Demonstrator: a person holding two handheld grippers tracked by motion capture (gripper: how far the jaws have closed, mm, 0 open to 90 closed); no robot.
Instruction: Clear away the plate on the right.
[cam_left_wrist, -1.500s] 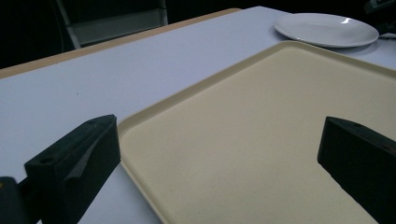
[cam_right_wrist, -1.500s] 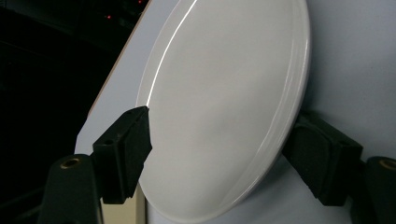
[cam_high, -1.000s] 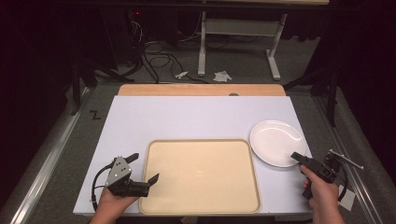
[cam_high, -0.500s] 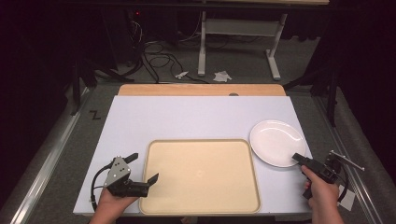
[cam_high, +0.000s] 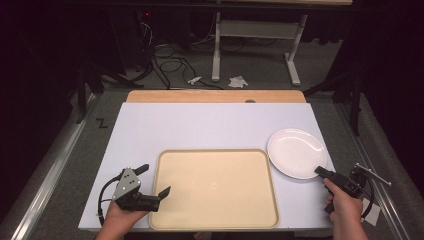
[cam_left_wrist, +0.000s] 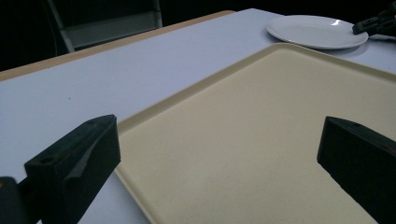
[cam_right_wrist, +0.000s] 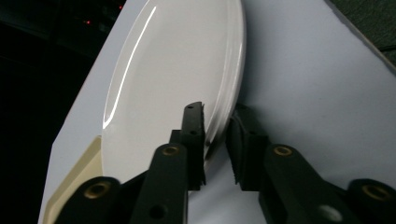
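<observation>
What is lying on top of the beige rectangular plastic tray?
Nothing: the beige rectangular plastic tray is bare. The left gripper hovers open over its left edge, hiding a small strip.

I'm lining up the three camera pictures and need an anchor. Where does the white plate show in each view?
High view: the white plate lies at the table's right, just right of the tray's far corner, with the right tool at its near rim.
Left gripper view: plate at top right, beyond the tray.
Right gripper view: plate fills the upper middle, its rim between the tool's jaws.
Shared landmark: the beige tray, beside the plate in every view.
</observation>
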